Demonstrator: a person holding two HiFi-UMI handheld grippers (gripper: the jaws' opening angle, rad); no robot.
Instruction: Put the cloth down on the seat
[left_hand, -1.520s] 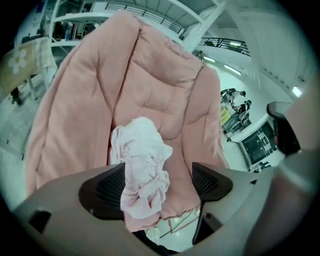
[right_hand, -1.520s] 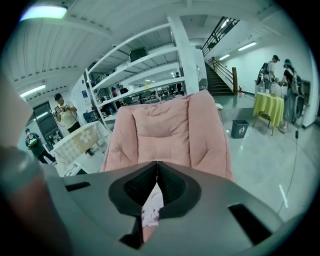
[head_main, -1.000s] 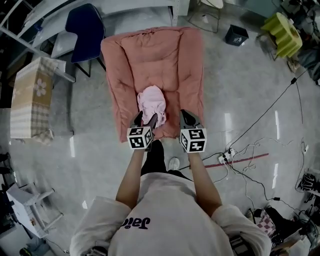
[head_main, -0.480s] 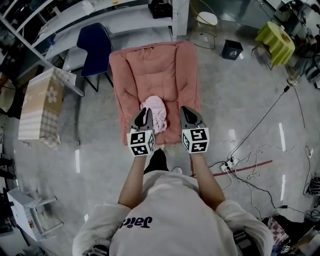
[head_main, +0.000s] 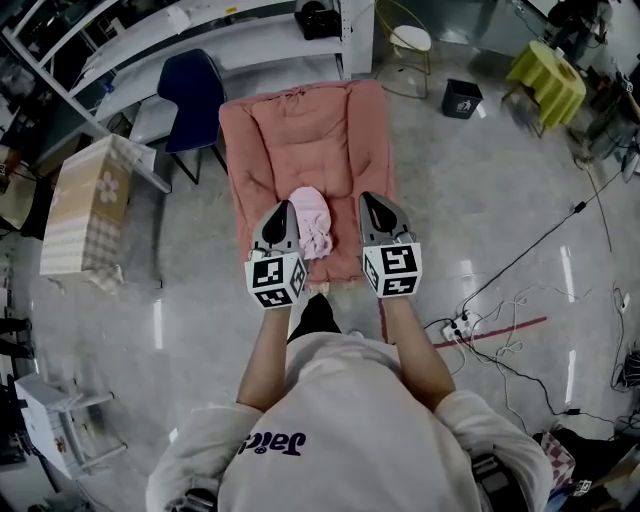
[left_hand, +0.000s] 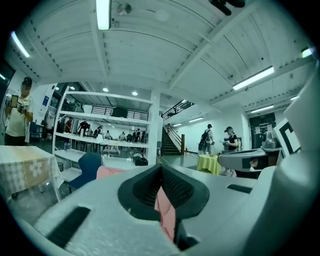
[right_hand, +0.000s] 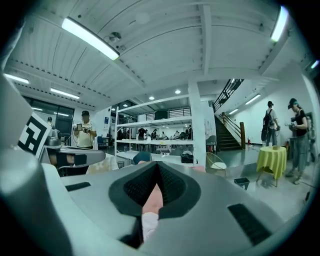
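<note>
The pink cloth (head_main: 312, 220) lies crumpled on the front half of the salmon-pink cushioned seat (head_main: 300, 120). Nothing is touching it. My left gripper (head_main: 281, 208) hangs just left of the cloth, its jaws shut with nothing between them. My right gripper (head_main: 368, 200) hangs just right of the cloth and is also shut and empty. In the left gripper view the closed left gripper (left_hand: 161, 167) points level into the room, with a strip of pink seat (left_hand: 166, 212) showing below it. The right gripper view shows the right gripper (right_hand: 157, 164) closed the same way.
A dark blue chair (head_main: 190, 95) and a checked-cloth-covered box (head_main: 88, 205) stand left of the seat, with white shelving (head_main: 200, 25) behind. A wire stool (head_main: 410, 40), a black bin (head_main: 462, 98) and a yellow-green table (head_main: 545, 75) are at the right. Cables and a power strip (head_main: 455, 325) lie on the floor.
The left gripper, open at the cloth a second ago, has pulled back to the left and closed empty. The cloth stays on the seat. The right gripper has barely moved.
</note>
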